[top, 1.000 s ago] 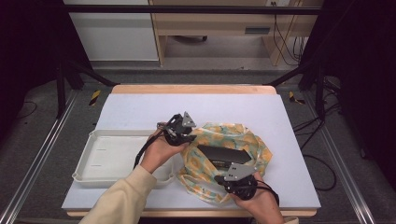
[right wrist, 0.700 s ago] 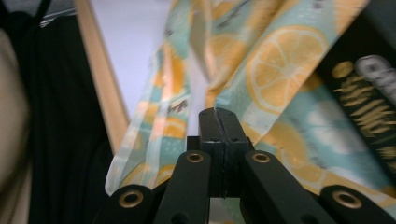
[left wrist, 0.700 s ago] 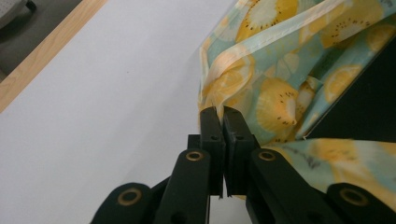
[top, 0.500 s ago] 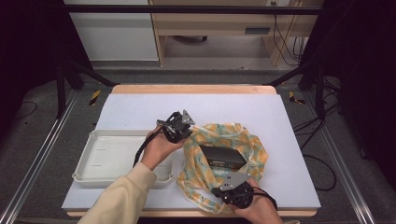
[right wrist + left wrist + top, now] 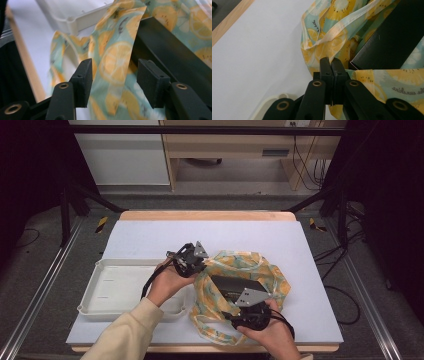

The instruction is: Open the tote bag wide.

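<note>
At the near edge of the table [image 5: 150,232], the right claw [image 5: 113,83] has just been opening: its jaws stand spread with a fold of the lemon-print bag [image 5: 270,275] between them, the pads not pressing on it. A second ago it sat closed at this same corner of the bag. So the near side appears released. Farther in, the left claw [image 5: 331,65] is pressed together, pinching the bag's edge beside the black box [image 5: 237,286] that lies inside. The white tray [image 5: 107,287] waits at the left.
</note>
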{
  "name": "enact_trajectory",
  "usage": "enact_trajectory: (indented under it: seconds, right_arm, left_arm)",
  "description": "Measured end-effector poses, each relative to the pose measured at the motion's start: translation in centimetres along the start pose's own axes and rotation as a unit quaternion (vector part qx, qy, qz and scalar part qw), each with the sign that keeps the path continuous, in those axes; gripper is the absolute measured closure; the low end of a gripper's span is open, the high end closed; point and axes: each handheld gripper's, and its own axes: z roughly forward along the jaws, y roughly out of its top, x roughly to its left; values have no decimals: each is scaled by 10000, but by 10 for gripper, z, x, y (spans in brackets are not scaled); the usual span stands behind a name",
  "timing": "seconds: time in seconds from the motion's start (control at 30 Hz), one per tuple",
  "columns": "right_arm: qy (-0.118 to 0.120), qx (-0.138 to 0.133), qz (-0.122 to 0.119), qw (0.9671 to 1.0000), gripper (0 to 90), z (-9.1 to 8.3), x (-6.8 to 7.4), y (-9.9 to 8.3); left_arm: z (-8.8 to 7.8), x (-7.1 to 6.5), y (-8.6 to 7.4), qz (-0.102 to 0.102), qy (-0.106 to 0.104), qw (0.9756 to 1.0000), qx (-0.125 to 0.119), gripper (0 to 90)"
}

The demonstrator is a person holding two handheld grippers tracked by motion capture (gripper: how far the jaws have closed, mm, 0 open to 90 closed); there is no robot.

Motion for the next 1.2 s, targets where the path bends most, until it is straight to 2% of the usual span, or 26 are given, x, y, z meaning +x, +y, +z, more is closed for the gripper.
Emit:
enact_trajectory:
  seconds: [0.03,0.07,0.1,0.2,0.23,0.27,0.3,0.33,0.37,0.43,0.57,0.63,0.73,0.77,1.2]
  right_arm:
    - [-14,0,49,10000,454,8,0,5]
    - [-14,0,49,10000,454,8,0,5]
    - [-15,16,96,10000,454,16,0,8]
    - [-58,78,103,9999,468,26,0,10]
    - [-123,118,87,9998,557,33,0,11]
    - [-80,133,33,9999,639,36,1,12]
    - [-80,133,33,9999,639,36,1,12]
    - [-26,134,-13,9999,701,38,2,12]
    - [110,111,-101,9998,832,42,6,12]
    - [210,131,-155,9996,887,45,10,12]
    - [436,245,-210,9985,900,51,16,8]
    - [548,315,-248,9977,900,53,18,7]
    - [652,351,-240,9970,900,54,20,5]
    - [727,383,-246,9963,900,54,21,4]
    - [1028,379,-303,9935,900,56,24,1]
  left_arm:
    - [-1,0,0,4,-10,10000,-2,898]
    - [-1,0,0,4,-10,10000,-2,898]
    - [-1,-1,0,9,-20,10000,-3,898]
    - [-2,-1,1,57,-39,10000,42,898]
    - [-2,-2,1,43,-26,10000,37,898]
    - [-2,-2,1,57,-39,10000,53,897]
    - [-2,-2,1,57,-39,10000,53,898]
    - [-2,-2,1,67,-32,10000,54,898]
    - [0,-3,1,86,-10,9999,88,898]
    - [3,-4,2,101,8,9998,155,898]
    - [8,-5,2,144,94,9995,254,900]
    - [13,-5,3,215,194,9989,379,900]
    - [19,-4,2,202,224,9987,411,900]
    - [22,-2,1,184,217,9983,508,900]
    - [30,1,-2,197,289,9972,665,900]
